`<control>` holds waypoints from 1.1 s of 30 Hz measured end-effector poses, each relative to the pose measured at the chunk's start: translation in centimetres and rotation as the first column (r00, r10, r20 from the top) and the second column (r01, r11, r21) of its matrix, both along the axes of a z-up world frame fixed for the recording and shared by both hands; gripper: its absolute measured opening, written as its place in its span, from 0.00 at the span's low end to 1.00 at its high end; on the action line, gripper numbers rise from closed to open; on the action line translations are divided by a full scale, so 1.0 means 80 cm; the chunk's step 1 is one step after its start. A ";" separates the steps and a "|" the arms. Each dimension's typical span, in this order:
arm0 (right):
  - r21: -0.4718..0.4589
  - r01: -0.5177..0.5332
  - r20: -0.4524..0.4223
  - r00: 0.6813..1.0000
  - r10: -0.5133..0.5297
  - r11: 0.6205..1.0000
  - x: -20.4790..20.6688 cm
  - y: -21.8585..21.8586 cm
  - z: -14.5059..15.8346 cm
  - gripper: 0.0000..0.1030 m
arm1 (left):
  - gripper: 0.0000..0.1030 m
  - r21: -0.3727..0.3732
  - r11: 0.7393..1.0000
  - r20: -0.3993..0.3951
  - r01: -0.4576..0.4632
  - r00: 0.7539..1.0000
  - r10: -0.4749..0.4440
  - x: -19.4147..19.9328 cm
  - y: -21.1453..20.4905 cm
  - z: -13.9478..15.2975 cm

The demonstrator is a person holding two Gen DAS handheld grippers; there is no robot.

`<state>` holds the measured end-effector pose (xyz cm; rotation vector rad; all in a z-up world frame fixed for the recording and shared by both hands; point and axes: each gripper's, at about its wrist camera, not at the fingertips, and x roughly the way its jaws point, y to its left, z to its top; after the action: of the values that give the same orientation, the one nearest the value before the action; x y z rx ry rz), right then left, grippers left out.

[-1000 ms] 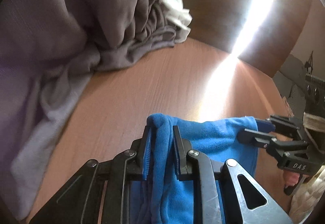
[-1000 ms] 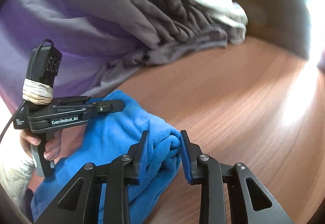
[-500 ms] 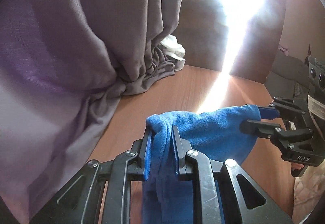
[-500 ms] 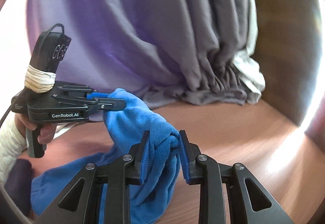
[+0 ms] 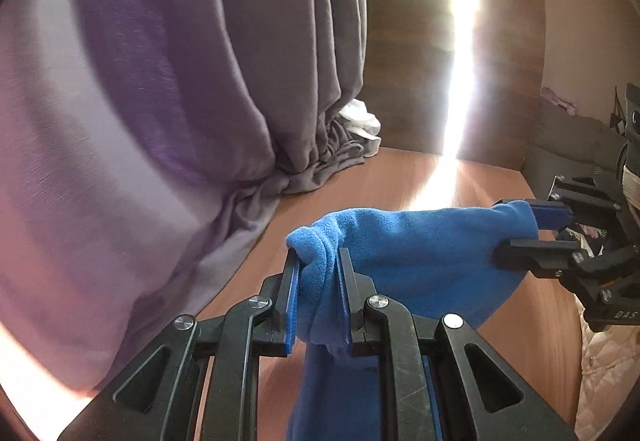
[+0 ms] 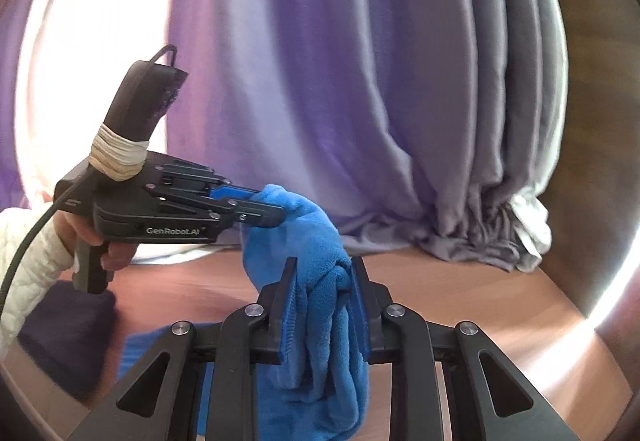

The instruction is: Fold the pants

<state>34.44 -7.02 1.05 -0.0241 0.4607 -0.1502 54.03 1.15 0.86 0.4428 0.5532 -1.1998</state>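
Above the wooden table [image 5: 400,177] I have the blue pants [image 5: 420,249] lifted and strung between both tools. My left gripper [image 5: 318,297] is clamped on a bunched fold of the fleece, cloth bulging out over its fingertips and the rest hanging down between the arms. My right gripper [image 6: 320,305] pinches another thick wad — its blue pads [image 6: 289,325] press into the fabric from both sides, and a long drape falls below them. From the right wrist view I see the left gripper side-on, its fingers biting the far end of the same fold, held by a hand [image 6: 92,237] in a white quilted sleeve [image 6: 28,261]. Behind everything hangs a grey-purple curtain [image 6: 360,81], its hem pooled on the table beside a crumpled white cloth [image 5: 362,119]. Harsh sunlight cuts a bright stripe down the wall — part of the left view washes out.
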 end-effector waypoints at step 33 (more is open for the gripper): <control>0.178 -0.525 -0.324 0.767 0.553 0.832 0.002 0.187 -0.094 0.29 | 0.15 0.297 0.943 -0.096 -0.152 0.978 0.187 -0.065 0.209 -0.082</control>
<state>34.62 7.92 -6.45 -0.1104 0.8149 0.4558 48.86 17.90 -5.67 0.5584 0.8631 -0.9874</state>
